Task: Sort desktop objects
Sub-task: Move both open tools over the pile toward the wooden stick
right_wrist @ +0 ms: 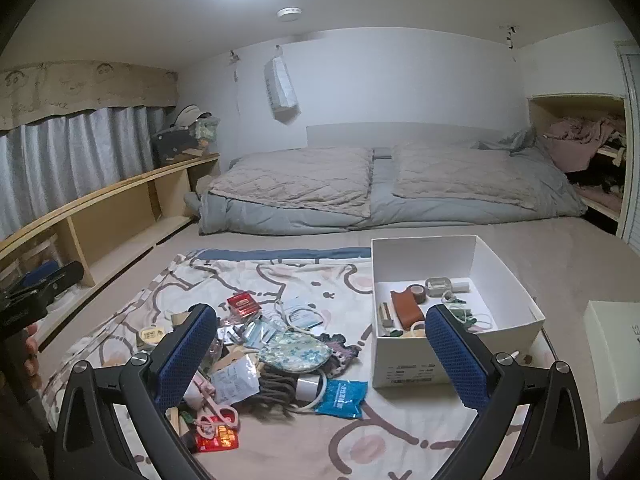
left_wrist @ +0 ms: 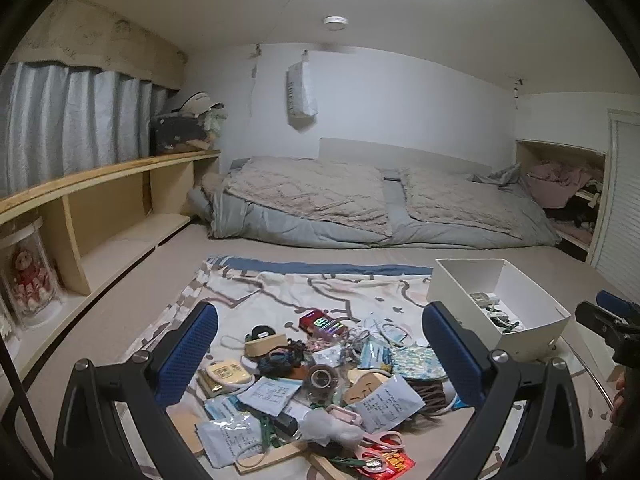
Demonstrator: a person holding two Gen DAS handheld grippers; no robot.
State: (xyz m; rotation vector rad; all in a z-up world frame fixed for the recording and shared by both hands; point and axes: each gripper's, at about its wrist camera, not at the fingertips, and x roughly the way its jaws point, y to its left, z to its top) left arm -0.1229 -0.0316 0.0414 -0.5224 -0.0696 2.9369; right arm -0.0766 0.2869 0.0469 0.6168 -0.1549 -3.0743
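Though heaped, clutter (right_wrist: pixel 256 344) beside box (right_wrist: pixel 536 312)

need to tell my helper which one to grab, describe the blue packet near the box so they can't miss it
Start at the open white cardboard box standing on the cartoon-print cloth, then look just left of its near corner. There a flat bright blue plastic packet with white print lies at the near edge of the clutter pile, beside a white cable loop. It is the only solid blue, glossy item there.

I am in a home bedroom: folded grey bedding (right_wrist: pixel 384 188) at my twelve o'clock, curtains (left_wrist: pixel 72 120) over wooden shelving (left_wrist: pixel 100 208) at ten, clothes heaped in a nook (right_wrist: pixel 580 148) at two.
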